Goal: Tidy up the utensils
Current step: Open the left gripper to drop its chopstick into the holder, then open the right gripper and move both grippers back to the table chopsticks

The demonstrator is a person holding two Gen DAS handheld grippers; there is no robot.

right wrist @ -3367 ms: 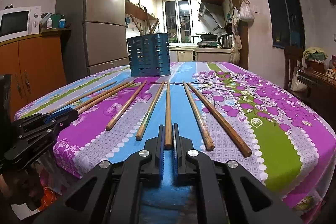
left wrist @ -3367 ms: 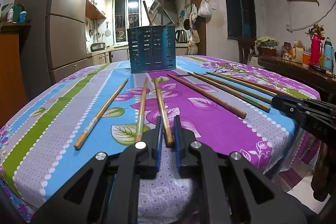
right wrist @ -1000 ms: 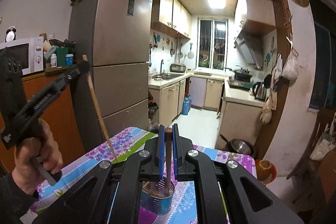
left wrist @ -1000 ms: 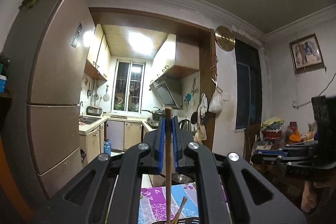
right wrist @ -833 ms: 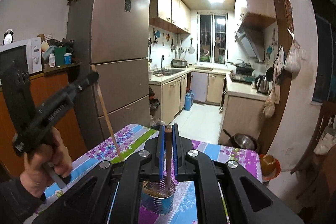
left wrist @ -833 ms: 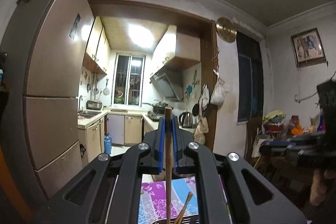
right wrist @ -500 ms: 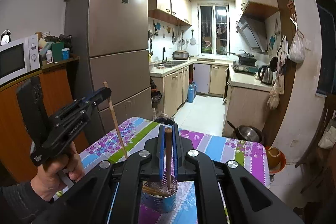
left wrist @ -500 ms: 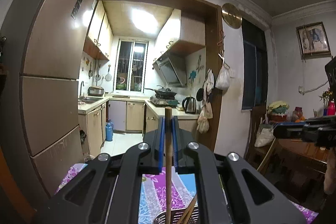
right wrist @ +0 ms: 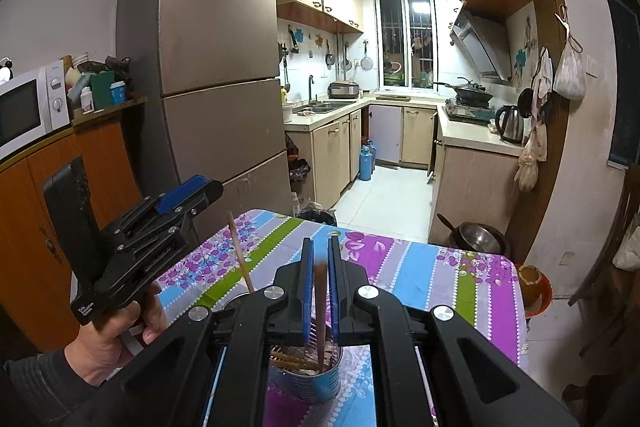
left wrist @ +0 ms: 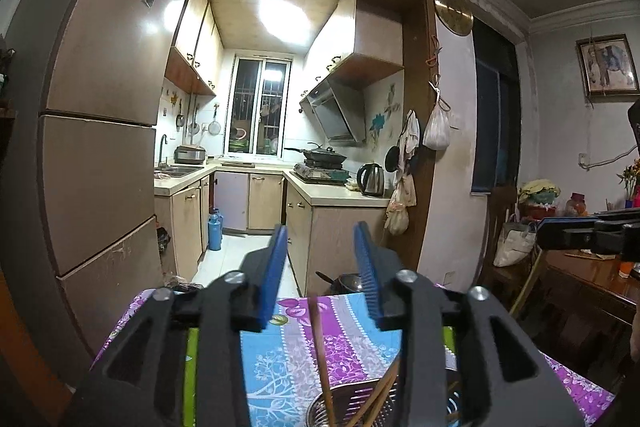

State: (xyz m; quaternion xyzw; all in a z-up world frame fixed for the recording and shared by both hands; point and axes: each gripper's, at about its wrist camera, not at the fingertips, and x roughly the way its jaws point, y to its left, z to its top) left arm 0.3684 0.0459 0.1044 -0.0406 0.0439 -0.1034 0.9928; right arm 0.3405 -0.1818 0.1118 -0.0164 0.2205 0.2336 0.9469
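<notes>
Left gripper (left wrist: 322, 263): blue pads stand apart, jaws just opened, nothing pressed between them; its chopstick (left wrist: 320, 351) stands free below, lower end in the perforated utensil holder (left wrist: 344, 403) with other chopsticks, on the floral tablecloth (left wrist: 280, 355). From the right wrist camera, a hand (right wrist: 116, 331) carries that gripper over the table's left side. Right gripper (right wrist: 319, 267): pads drawn narrow, clamped on an upright chopstick (right wrist: 320, 307) whose lower end sits inside the holder.
</notes>
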